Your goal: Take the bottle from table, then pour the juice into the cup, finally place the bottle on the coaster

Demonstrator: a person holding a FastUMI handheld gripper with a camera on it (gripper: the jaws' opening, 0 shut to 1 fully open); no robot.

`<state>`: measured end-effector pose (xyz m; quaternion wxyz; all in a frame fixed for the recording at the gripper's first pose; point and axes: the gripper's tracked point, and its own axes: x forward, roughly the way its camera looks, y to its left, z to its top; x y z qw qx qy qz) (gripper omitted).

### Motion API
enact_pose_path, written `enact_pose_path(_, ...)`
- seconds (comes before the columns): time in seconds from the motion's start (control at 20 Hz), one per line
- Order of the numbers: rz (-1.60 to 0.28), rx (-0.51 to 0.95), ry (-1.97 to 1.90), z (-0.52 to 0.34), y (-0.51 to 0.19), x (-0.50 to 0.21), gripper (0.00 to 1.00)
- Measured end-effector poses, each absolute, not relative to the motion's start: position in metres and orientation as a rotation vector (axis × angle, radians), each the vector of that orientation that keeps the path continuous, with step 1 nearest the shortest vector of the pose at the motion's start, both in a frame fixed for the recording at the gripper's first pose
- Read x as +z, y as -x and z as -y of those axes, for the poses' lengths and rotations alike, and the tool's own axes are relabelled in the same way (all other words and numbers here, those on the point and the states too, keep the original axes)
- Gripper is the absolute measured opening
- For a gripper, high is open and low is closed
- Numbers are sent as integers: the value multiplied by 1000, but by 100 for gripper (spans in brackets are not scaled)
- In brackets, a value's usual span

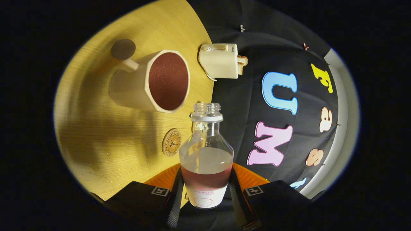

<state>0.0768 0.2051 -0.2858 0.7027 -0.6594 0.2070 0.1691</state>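
My gripper [205,189] is shut on a clear glass bottle [206,150], both fingers pressing its lower body. The bottle has no cap, and a band of reddish juice lies low inside it above a white label. Its open mouth points toward a cream mug [154,81] just beyond, which holds dark red juice near its brim. The view is rolled, so the wooden table [106,128] appears tipped on its side. A small round cork coaster [171,142] lies on the table beside the bottle's shoulder, between the mug and my fingers.
A cream toaster [220,61] with bread slices in it stands past the mug, by the table's edge at the black cloth wall. A dark round disc [123,48] lies on the table behind the mug's handle.
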Motion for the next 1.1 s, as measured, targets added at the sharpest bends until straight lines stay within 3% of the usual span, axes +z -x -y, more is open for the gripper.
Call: enact_pose_path(1.1,-351,419,1678,-211,-92,-276,70)
